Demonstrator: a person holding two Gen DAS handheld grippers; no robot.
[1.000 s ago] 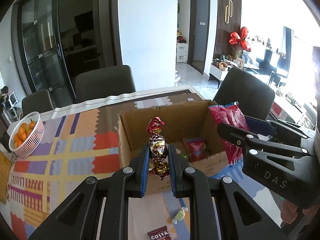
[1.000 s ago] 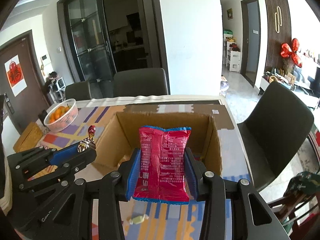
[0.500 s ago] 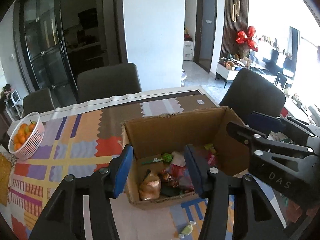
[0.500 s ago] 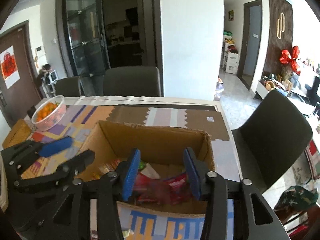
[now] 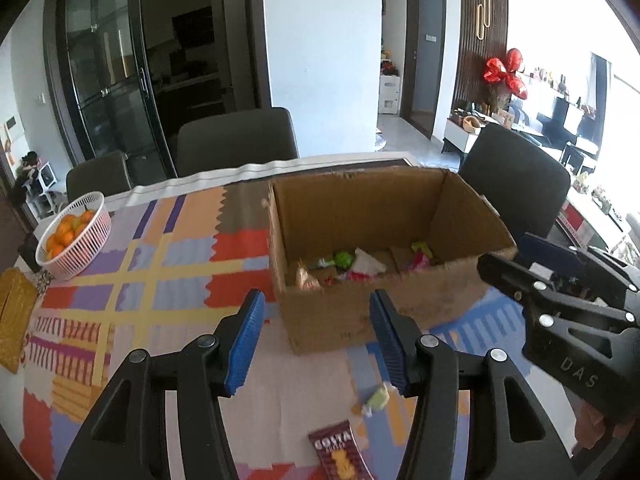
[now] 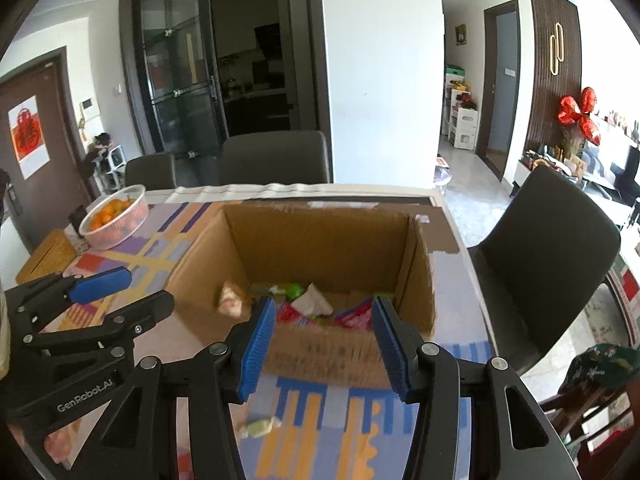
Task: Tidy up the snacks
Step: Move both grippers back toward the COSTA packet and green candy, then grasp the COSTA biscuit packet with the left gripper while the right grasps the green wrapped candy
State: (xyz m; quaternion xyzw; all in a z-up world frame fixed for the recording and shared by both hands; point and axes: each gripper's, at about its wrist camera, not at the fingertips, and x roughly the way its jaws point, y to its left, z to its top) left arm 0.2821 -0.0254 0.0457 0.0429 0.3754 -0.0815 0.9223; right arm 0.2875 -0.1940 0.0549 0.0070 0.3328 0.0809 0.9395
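Note:
An open cardboard box (image 5: 360, 200) (image 6: 320, 240) stands on the patterned tablecloth with several wrapped snacks (image 5: 352, 264) (image 6: 312, 304) loose on its bottom. My left gripper (image 5: 316, 300) hovers open and empty just before the box's near wall. My right gripper (image 6: 324, 306) is open and empty too, over the near right part of the box. On the cloth in front of the box lie a pale green wrapped candy (image 5: 376, 398) (image 6: 260, 426) and a dark red Costa packet (image 5: 338, 450).
A white basket of oranges (image 5: 74, 236) (image 6: 116, 216) sits at the table's far left, beside a yellow mat (image 5: 14, 320). Dark chairs stand behind the table (image 5: 236, 140) and at its right side (image 5: 516, 176). The table's right edge runs close past the box.
The left gripper let go of the foil candy and the right gripper of the red packet, both into the box. Both grippers then drew back toward the box's near side with jaws apart.

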